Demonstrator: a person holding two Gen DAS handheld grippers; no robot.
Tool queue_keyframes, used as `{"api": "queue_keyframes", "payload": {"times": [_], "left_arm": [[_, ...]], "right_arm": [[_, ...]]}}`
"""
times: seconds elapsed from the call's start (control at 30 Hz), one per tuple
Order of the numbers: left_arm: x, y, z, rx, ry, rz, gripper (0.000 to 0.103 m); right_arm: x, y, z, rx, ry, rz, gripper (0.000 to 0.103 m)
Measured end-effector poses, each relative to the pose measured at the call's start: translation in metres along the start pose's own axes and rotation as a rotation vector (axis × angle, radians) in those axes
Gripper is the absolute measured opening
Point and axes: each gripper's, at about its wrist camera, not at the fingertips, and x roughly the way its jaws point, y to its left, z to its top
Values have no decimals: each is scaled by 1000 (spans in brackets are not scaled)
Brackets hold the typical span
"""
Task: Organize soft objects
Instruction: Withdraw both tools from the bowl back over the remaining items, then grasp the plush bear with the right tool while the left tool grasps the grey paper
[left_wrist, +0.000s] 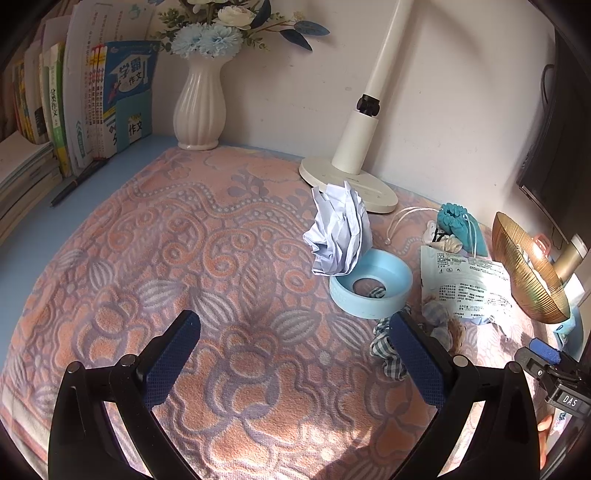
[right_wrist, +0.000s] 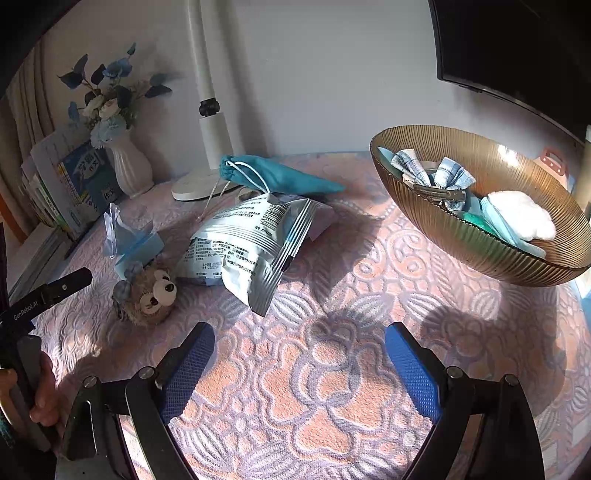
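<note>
Right wrist view is showing the gold bowl at two o'clock already holding cloths and a white pad. Still lying outside it are the plush bear at nine o'clock, the sealed packet and the teal pouch. The right gripper and left gripper are both hovering wide, gripping nothing.

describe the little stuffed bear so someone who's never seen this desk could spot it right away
Start at the big ribbed gold bowl on the patterned cloth and move left past the silver-white printed snack packet. Just beyond the packet's left end, in front of a light blue ring, lies the small plush bear. It is the only furry brown thing there, with big cartoon eyes and a pale muzzle.
</note>
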Motion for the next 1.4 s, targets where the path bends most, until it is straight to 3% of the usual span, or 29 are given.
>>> {"api": "queue_keyframes", "payload": {"times": [0.3, 0.4, 0.5, 0.6, 0.77, 0.87, 0.93, 1.0, 1.07, 1.17, 1.4], "left_arm": [[-13, 2, 7, -27, 43, 4, 102], [-32, -2, 23, -18, 63, 12, 102], [-37, -10, 43, 8, 92, -26, 102], [-22, -17, 58, 20, 82, -74, 102], [31, -20, 62, 14, 122, -133, 101], [50, -20, 58, 9, 133, -173, 92], [57, -19, 56, 6, 135, -189, 76], [63, -15, 54, 6, 132, -213, 48], [70, -12, 51, -2, 128, -236, 48], [70, -6, 51, -36, 110, -264, 47], [59, -4, 53, -35, 39, -263, 47]], "right_arm": [[0, 0, 1, -12, 0, -13, 93], [3, 3, 3, -19, 43, 16, 93], [0, 19, 5, -29, 99, 121, 93], [-7, 48, 15, -75, 123, 200, 93], [11, 88, 31, -155, 164, 239, 93], [34, 93, 36, -133, 182, 254, 88], [53, 90, 37, -83, 216, 300, 80], [69, 88, 37, -31, 243, 338, 77], [80, 88, 36, -11, 243, 353, 70], [77, 90, 33, -27, 185, 363, 50], [59, 81, 33, -7, 105, 377, 49]]}}
